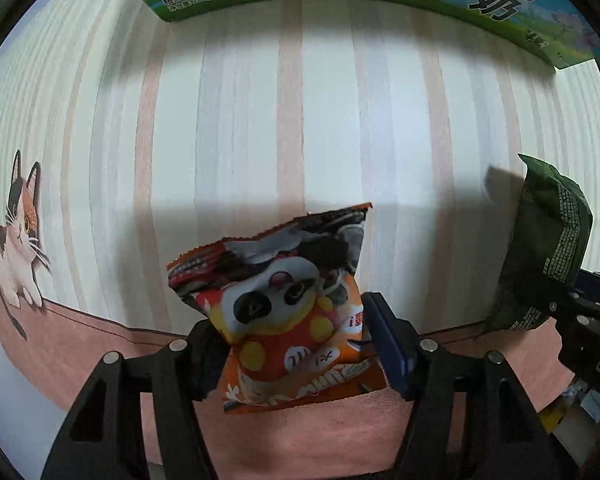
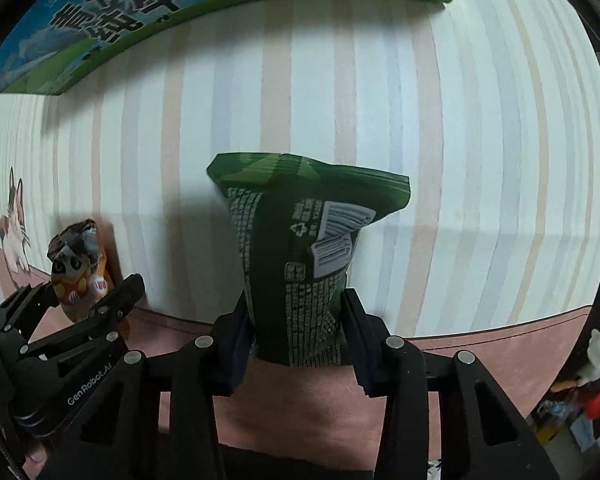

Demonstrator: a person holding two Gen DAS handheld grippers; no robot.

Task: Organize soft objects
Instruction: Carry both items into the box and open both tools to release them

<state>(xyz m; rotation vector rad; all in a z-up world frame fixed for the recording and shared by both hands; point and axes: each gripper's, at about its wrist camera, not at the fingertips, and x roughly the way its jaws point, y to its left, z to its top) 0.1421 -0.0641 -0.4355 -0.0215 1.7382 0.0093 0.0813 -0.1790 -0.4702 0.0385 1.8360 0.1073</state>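
Snacks are both in hand, neither put away yet. Left gripper [image 1: 296, 344] pinches the orange bag [image 1: 292, 312] upright over the striped cloth [image 1: 260, 120]; right gripper [image 2: 296, 344] clamps the green bag [image 2: 300, 264] the same way just beside it. Milk box [image 2: 148, 4] sits beyond, the likely destination, so the placing looks wholly left to do.

surface: pale striped cloth [image 1: 300, 120] under me, pink border [image 1: 80, 356]
print: calico cat [image 1: 18, 232] on cloth, my left
far edge: green milk carton box [image 2: 140, 12]
light: soft, shadows on cloth
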